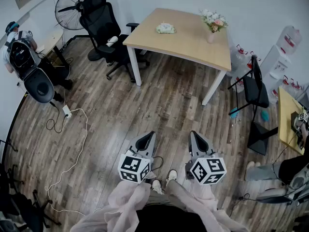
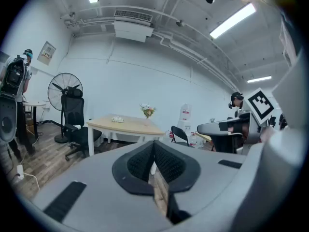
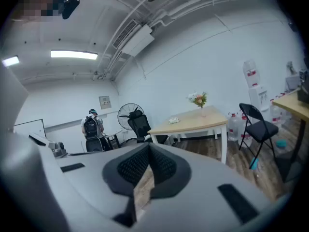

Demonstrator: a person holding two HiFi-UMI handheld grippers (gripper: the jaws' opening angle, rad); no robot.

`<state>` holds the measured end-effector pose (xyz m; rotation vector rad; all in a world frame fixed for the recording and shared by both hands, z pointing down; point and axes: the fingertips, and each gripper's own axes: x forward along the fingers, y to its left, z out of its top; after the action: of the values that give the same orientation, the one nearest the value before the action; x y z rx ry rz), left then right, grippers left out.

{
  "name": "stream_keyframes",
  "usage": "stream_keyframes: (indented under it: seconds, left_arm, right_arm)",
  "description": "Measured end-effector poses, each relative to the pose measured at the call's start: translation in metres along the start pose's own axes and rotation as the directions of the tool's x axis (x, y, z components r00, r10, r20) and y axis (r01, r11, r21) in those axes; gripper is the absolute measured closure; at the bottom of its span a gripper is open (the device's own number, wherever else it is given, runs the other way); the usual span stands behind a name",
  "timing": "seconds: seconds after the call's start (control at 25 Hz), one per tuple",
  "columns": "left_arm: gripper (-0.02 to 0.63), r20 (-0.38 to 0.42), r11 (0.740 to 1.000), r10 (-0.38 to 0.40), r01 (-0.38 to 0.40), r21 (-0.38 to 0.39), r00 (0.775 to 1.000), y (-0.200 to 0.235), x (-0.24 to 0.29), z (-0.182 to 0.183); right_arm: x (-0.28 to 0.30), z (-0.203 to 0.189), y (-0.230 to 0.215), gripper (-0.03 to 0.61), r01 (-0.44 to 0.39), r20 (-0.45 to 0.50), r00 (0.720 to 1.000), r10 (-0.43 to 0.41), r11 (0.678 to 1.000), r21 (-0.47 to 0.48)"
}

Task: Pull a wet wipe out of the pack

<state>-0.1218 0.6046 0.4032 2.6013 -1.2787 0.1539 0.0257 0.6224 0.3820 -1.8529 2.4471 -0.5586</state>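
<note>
Both grippers are held side by side over bare plank floor (image 1: 159,105), on the near side of the wooden table (image 1: 193,40). They are well short of it and point toward it.

Left gripper (image 1: 150,135): in its own view the ribbed black pads meet at the tips with nothing between them. Only a sliver of floor shows through the slit lower down.

Right gripper (image 1: 191,134): same reading. The pads are drawn together at the tips and nothing is held.

Wet wipe pack (image 1: 165,28): lies flat on the table top, toward the table's far left part. It is untouched and well apart from both grippers. It is small in every view, pale greenish-white and probably a soft pack, but no lid or opening can be made out.

Vase of flowers (image 1: 213,24): upright on the table near its far right corner, well apart from the pack.

Black office chair (image 1: 104,30): just off the table's left end.

Pedestal fan (image 1: 77,3): beyond that chair, farther from the table, near the wall.

Black folding chair (image 1: 255,87): off the table's right end, not touching it.

Water jugs (image 1: 289,38): by the wall, past the table's right end.

Person with a backpack (image 1: 17,50): far left of the table, past the office chair, facing away from the table.
</note>
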Motion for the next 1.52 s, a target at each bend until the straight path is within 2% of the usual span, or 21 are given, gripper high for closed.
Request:
stream_keyframes:
  seconds: [0.16, 0.32, 0.52, 0.64, 0.84, 1.08, 1.52]
  left_arm:
    - [0.601, 0.019, 1.0, -0.001, 0.002, -0.012, 1.0, -0.008, -0.014, -0.003]
    - [0.601, 0.029, 1.0, 0.004, -0.004, -0.007, 1.0, -0.008, -0.025, -0.001]
    - [0.6, 0.039, 0.999, 0.029, -0.029, -0.016, 0.999, 0.002, -0.034, -0.001]
    - [0.6, 0.04, 0.999, 0.042, -0.041, -0.017, 0.998, 0.006, -0.033, -0.002]
    - [0.601, 0.037, 0.998, 0.054, -0.054, -0.013, 0.998, 0.016, -0.027, -0.001]
    - [0.6, 0.038, 0.998, 0.067, -0.067, 0.002, 0.997, 0.035, -0.006, 0.007]
    - [0.6, 0.038, 0.996, 0.085, -0.086, 0.03, 0.996, 0.066, 0.077, 0.037]
  right_arm:
    - [-0.016, -0.001, 0.007, 0.572, 0.0, 0.018, 1.0, 0.0, 1.0, -0.026]
    - [-0.023, 0.006, 0.011, 0.569, 0.011, 0.08, 0.997, -0.011, 1.0, 0.009]
    - [-0.022, 0.003, 0.023, 0.568, -0.026, 0.087, 0.996, 0.027, 1.0, -0.014]
    - [-0.021, 0.003, 0.024, 0.568, -0.047, 0.103, 0.994, 0.044, 0.999, 0.026]
    - [-0.011, 0.002, 0.014, 0.568, -0.028, 0.105, 0.994, 0.018, 0.995, 0.095]
    - [0.019, 0.004, -0.002, 0.568, 0.002, 0.092, 0.996, -0.01, 0.996, 0.084]
    - [0.1, 0.037, -0.042, 0.568, -0.015, 0.067, 0.998, 0.012, 0.999, 0.035]
